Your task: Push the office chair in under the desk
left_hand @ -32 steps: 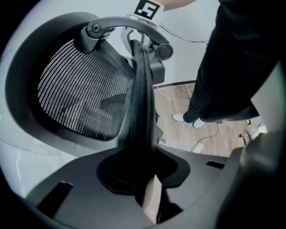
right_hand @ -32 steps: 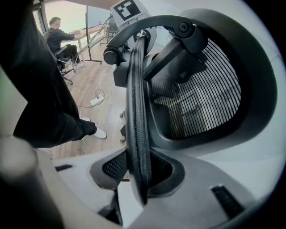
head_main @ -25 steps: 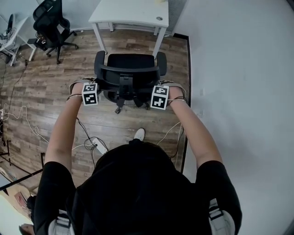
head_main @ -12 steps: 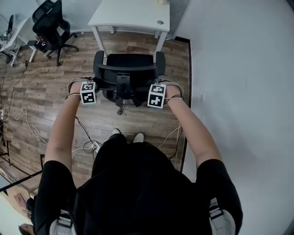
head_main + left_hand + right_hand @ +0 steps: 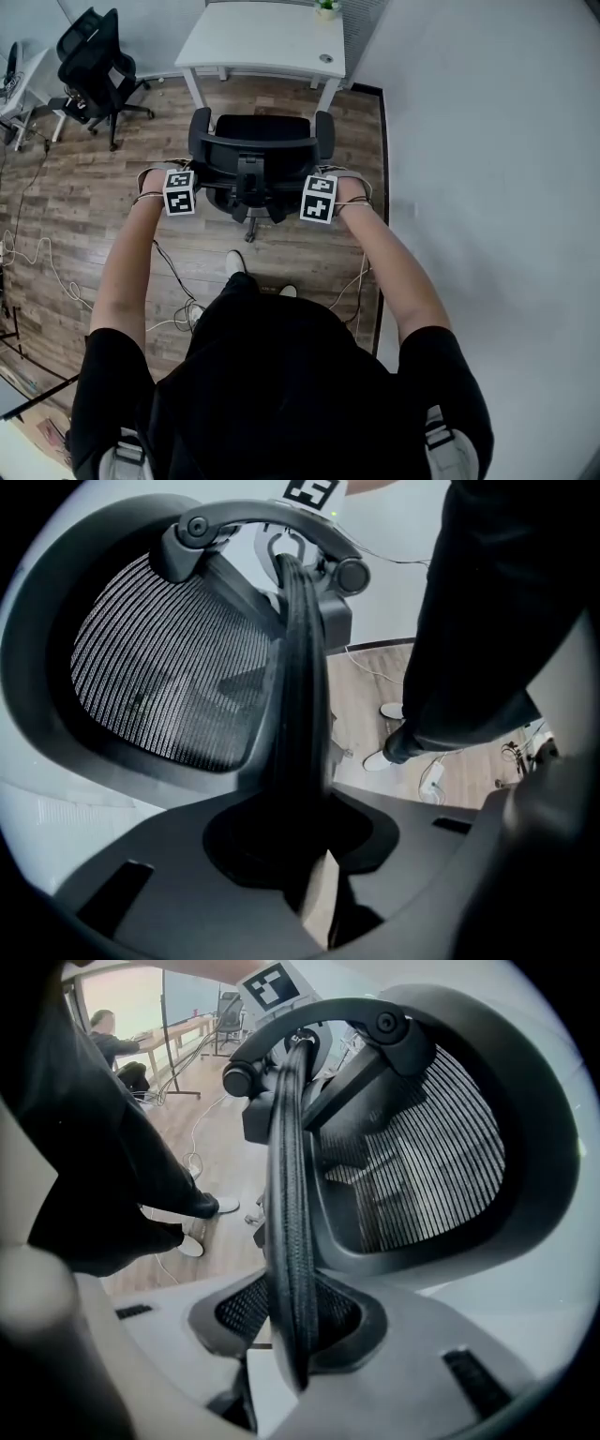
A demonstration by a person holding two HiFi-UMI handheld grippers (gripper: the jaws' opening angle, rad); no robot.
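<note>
A person (image 5: 281, 375) in a black top stands on the wooden floor (image 5: 84, 206) facing a white desk (image 5: 262, 37), both arms stretched toward it and loose cables (image 5: 178, 281) trailing round the feet. The left gripper (image 5: 190, 184) and the right gripper (image 5: 312, 191) hold the black office chair (image 5: 262, 141) by its backrest (image 5: 253, 150), one at each end, on the side of the chair away from the desk. In both gripper views the jaws stand partly apart and clamp the backrest's thin mesh-covered rim, which runs up between them. The chair faces the desk, lined up between the desk's two near legs. Its seat is just short of the desk's near edge and not yet under the top. A white wall (image 5: 487, 141) runs just beside the desk's right end. Well off to the desk's left stands a second black chair (image 5: 89, 56).
</note>
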